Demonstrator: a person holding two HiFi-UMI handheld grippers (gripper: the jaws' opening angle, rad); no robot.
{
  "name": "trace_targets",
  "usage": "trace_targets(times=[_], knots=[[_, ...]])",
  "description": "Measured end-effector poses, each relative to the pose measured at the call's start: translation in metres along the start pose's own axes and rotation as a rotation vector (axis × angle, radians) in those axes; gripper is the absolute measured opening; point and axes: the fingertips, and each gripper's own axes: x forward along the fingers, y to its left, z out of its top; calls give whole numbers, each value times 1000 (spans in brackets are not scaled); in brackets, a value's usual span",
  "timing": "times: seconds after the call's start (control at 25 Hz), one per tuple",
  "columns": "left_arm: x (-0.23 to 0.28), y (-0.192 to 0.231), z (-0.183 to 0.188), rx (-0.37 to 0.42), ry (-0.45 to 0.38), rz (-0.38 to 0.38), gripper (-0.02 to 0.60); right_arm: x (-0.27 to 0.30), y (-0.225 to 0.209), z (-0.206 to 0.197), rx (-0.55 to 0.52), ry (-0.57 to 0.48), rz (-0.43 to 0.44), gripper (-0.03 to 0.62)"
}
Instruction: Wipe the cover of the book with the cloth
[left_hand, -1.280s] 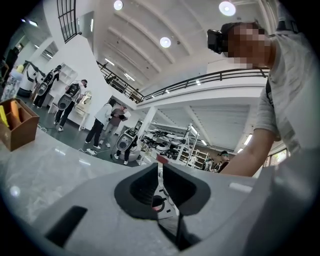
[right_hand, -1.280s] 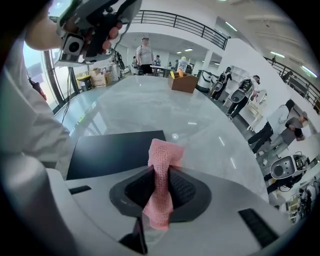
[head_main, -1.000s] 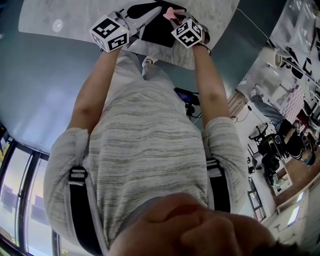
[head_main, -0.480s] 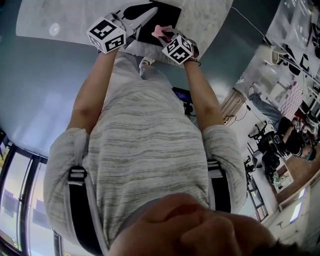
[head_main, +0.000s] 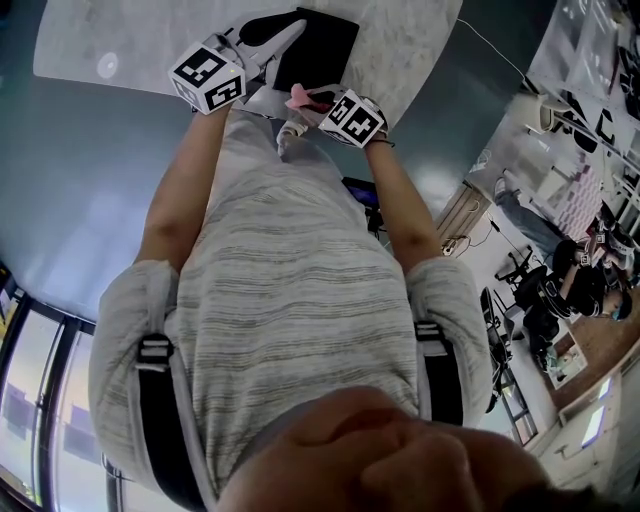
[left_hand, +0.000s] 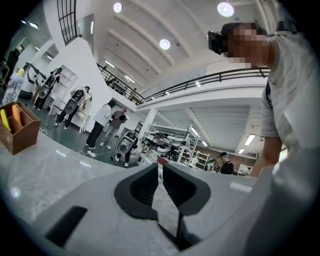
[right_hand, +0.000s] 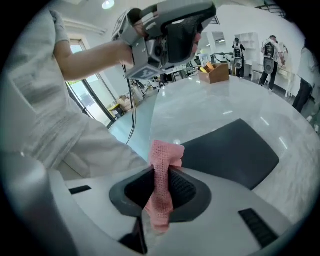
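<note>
The black book (head_main: 322, 45) lies flat on the white marble table (head_main: 150, 40); it also shows in the right gripper view (right_hand: 230, 152). My right gripper (head_main: 306, 98) is shut on a pink cloth (head_main: 298, 97), which sticks up between its pads (right_hand: 161, 187). It hangs over the book's near corner, by the table's edge in front of the person. My left gripper (head_main: 292, 30) is shut and empty, jaws together (left_hand: 160, 172). It is held level above the book's left edge (right_hand: 170, 30).
A small wooden box (left_hand: 17, 132) with yellow items stands far off on the table, also in the right gripper view (right_hand: 216, 72). A small round mark (head_main: 107, 66) lies at the table's left. The person's torso is close behind the near edge. People and machines stand in the hall.
My right gripper has carried the pink cloth from over the book's far part back toward the person, to its near corner. The left gripper has stayed where it was.
</note>
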Motion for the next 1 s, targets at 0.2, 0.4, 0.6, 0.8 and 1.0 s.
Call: trace_targets(times=[0.2,0.4,0.6,0.8,1.0], knots=[[-12,7,6,12,-4,15,41,-24,-46,54,39,-155,-120,63],[-14,13,7,5,-2,28,41,-46,-126,74,53,-170,-372,63],[-27,26,12,2,0,45,41,-45,-176,88,4,-73,-522,63],[-37,38,19,2,9,48,41,-30,-208,95,-110,65,-605,63],[-53,46,20,-3,18,46,41,-8,-212,101,-148,136,-607,63]])
